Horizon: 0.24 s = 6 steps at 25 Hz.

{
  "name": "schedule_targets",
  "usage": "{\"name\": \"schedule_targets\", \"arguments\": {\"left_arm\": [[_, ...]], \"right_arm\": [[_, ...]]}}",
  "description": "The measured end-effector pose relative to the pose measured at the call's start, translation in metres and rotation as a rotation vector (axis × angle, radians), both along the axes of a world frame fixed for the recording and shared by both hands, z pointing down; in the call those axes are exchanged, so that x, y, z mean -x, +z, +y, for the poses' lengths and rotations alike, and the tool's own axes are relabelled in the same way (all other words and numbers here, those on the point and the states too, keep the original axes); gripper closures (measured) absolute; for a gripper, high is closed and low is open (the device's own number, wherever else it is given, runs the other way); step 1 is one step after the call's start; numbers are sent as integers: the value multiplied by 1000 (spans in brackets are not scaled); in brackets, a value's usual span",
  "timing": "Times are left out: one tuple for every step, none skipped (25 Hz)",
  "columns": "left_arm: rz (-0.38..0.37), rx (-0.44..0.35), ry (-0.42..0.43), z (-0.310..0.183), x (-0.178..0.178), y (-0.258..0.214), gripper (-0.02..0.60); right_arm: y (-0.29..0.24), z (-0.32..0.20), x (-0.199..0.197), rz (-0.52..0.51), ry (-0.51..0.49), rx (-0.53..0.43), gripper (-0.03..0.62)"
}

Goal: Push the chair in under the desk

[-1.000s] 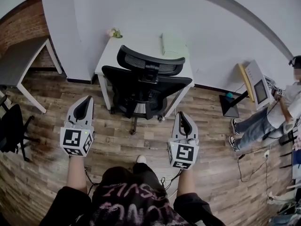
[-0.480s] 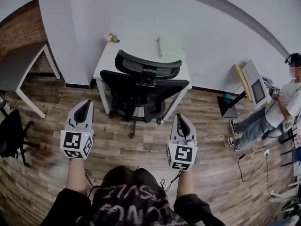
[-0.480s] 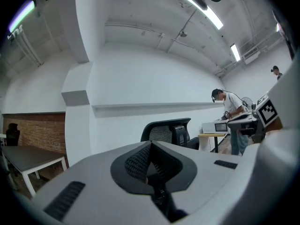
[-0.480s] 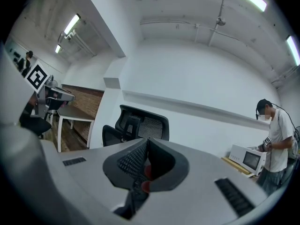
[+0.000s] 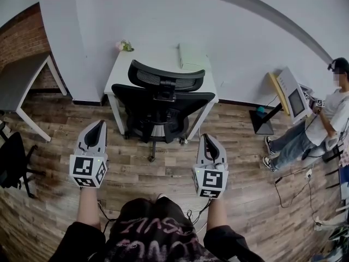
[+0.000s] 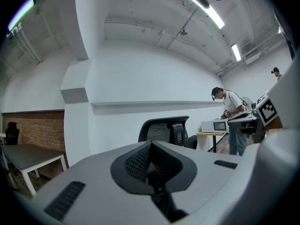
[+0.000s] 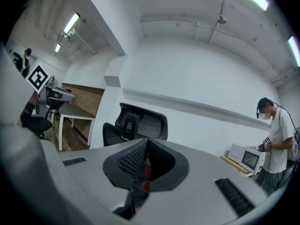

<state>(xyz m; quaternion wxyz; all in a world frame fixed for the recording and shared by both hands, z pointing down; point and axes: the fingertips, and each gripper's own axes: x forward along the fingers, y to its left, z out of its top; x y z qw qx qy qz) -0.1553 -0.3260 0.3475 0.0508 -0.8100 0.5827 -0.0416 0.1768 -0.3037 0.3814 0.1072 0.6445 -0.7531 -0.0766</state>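
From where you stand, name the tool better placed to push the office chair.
The right tool, narrowly: it sits more in line with the office chair than the left tool; both shut.

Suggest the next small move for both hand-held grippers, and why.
Probably just lower both and stop: the black mesh-backed office chair already looks tucked under the white rectangular desk, backrest near its front edge. The left hand-held gripper and right hand-held gripper are shut, empty and well clear of it.

Chair (image 5: 161, 100) before desk (image 5: 121, 70), person (image 5: 313, 127) seated far right
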Motion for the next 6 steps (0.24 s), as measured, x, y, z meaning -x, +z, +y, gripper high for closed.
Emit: {"name": "schedule_targets", "arguments": {"left_arm": [[-7, 1, 1, 1, -1, 1, 566], [-15, 1, 1, 2, -2, 1, 566], [-20, 0, 2, 3, -3, 0, 566], [-22, -2, 3, 3, -4, 0, 566], [-22, -3, 4, 4, -5, -1, 566], [-22, -4, 6, 4, -6, -2, 566]], "right_arm": [[0, 1, -1, -2, 0, 1, 568], [-1, 2, -1, -6, -1, 1, 568], [-2, 3, -2, -12, -2, -1, 568], [-4, 3, -3, -20, -3, -3, 568], [-5, 4, -4, -28, -3, -5, 568], [-6, 5, -5, -35, -4, -7, 568]]}}
